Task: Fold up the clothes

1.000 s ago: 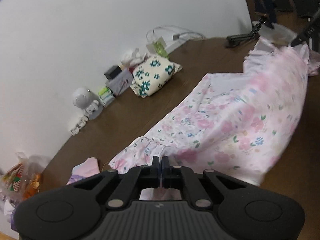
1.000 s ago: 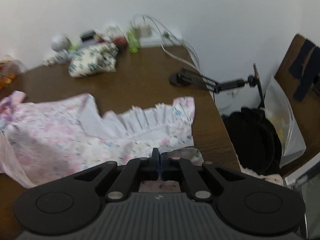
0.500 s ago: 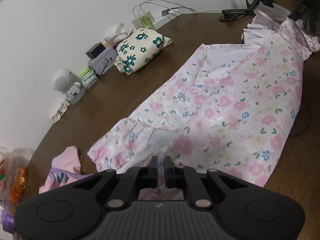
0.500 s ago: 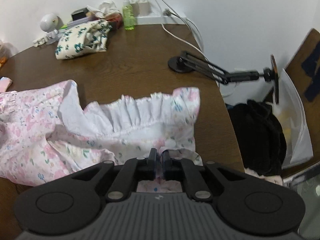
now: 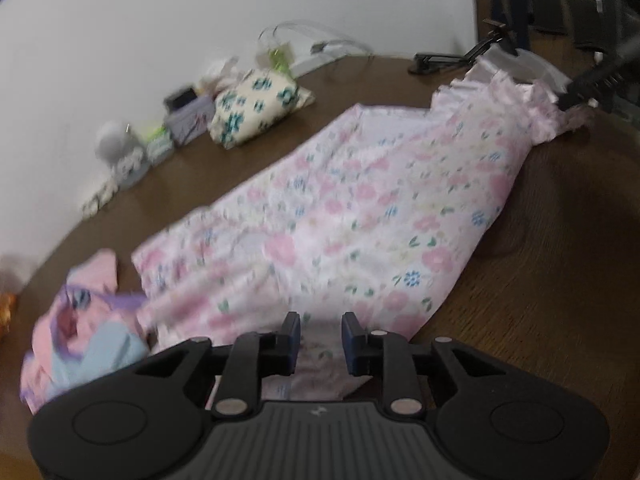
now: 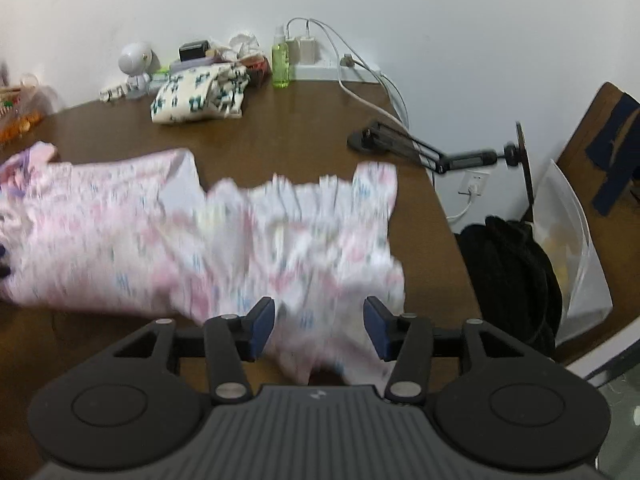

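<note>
A pink floral dress (image 5: 360, 216) lies stretched along the brown table (image 5: 552, 320), folded lengthwise. My left gripper (image 5: 320, 338) is open at its hem end, with cloth lying between the fingers. My right gripper (image 6: 319, 326) is open at the ruffled collar end of the dress (image 6: 224, 240), and cloth lies loose between its fingers. The right gripper also shows in the left wrist view (image 5: 588, 90) at the far end of the dress.
A folded cream floral garment (image 6: 200, 96) lies at the back by the wall. A pink and blue garment (image 5: 80, 332) lies left of the hem. A white toy (image 6: 134, 60), small boxes, a green bottle (image 6: 280, 62), cables and a black desk arm (image 6: 420, 148) line the table's back and right edge.
Both grippers have opened and let go of the dress, which now lies flat on the table. Both have drawn back a little from the cloth.
</note>
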Action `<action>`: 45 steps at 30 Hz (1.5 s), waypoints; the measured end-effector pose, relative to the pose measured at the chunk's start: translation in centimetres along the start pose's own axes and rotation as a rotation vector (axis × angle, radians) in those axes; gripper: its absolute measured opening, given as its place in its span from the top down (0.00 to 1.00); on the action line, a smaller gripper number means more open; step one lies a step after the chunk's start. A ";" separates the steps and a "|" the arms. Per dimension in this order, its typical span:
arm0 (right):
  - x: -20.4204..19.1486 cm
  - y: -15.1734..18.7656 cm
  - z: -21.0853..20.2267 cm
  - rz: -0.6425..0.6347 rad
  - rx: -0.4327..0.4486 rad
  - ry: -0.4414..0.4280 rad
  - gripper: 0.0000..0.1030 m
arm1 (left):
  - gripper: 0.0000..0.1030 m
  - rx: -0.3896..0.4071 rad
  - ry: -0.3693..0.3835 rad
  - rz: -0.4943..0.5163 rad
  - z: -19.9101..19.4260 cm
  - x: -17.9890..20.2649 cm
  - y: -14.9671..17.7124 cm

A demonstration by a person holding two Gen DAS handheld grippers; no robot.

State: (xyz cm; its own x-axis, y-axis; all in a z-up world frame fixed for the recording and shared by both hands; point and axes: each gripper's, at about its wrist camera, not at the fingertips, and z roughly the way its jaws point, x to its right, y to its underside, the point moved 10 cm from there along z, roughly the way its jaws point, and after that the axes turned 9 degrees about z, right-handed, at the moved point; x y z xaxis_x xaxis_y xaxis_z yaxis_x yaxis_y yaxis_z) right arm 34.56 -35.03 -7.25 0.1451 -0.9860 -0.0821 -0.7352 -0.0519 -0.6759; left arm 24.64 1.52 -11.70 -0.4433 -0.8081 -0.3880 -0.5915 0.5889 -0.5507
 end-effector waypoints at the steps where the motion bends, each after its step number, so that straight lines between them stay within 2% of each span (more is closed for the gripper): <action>1: 0.0 0.5 0.2 0.003 0.021 0.022 0.52 | 0.79 -0.001 -0.010 -0.018 0.2 -0.1 0.3; 2: 0.2 0.7 0.5 0.013 0.040 0.047 0.58 | 0.79 -0.001 -0.017 -0.030 0.3 -0.2 0.5; 3: 0.2 0.9 0.9 0.032 0.044 0.049 0.71 | 0.79 0.000 -0.021 -0.039 0.2 -0.2 0.6; 5: 0.2 1.4 1.3 0.057 0.036 0.032 0.89 | 0.79 -0.001 -0.030 -0.047 0.1 -0.3 0.8; 8: 0.3 2.1 1.0 0.040 0.016 0.009 0.96 | 0.82 -0.012 -0.042 -0.029 -0.3 -0.3 1.5; 17: 2.4 2.4 -2.2 -0.071 -0.010 0.040 0.96 | 0.86 -0.031 -0.059 -0.007 -1.2 -0.6 2.9; 19: 2.4 2.3 -2.6 -0.056 0.003 0.027 0.89 | 0.87 -0.034 -0.062 -0.008 -1.2 -0.6 2.9; 21: 2.3 2.2 -3.0 -0.038 0.019 0.011 0.67 | 0.87 -0.042 -0.066 -0.007 -1.2 -0.5 2.8; 25: 2.2 2.0 -3.7 -0.003 0.052 -0.023 0.66 | 0.82 -0.062 -0.067 -0.009 -1.3 -0.7 2.2; 31: 1.2 1.6 -3.4 -0.003 0.068 -0.047 0.62 | 0.81 0.029 -0.044 0.035 -2.3 0.7 -1.2; 32: 1.1 1.4 -3.5 0.001 0.073 -0.053 0.64 | 0.81 0.035 -0.035 0.044 -2.1 1.1 -1.6; 34: 0.8 1.0 -3.5 0.010 0.084 -0.067 0.76 | 0.81 0.039 -0.016 0.060 -1.6 1.8 -2.0; 35: 0.7 0.7 -3.5 0.014 0.090 -0.074 0.91 | 0.81 0.035 -0.009 0.063 -1.2 2.0 -2.1; 36: 0.6 0.5 -3.5 0.018 0.095 -0.081 0.97 | 0.81 0.025 -0.003 0.060 -0.8 2.1 -1.9; 38: 0.3 0.1 -3.6 0.027 0.106 -0.094 0.98 | 0.82 0.003 0.008 0.047 0.0 2.3 -1.4; 42: -0.2 -0.8 -3.6 0.043 0.128 -0.122 0.98 | 0.82 0.008 0.016 0.019 0.2 2.1 -0.9; 45: 0.6 0.5 -2.3 -0.005 0.066 -0.057 0.98 | 0.82 0.011 0.014 0.020 0.0 2.1 -0.7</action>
State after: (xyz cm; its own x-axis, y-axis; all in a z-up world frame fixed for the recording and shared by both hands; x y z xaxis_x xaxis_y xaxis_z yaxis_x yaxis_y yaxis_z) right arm 32.71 -36.04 -5.94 0.1874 -0.9750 -0.1194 -0.6892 -0.0439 -0.7232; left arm 24.14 -0.58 -12.13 -0.4645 -0.7958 -0.3885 -0.5753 0.6047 -0.5508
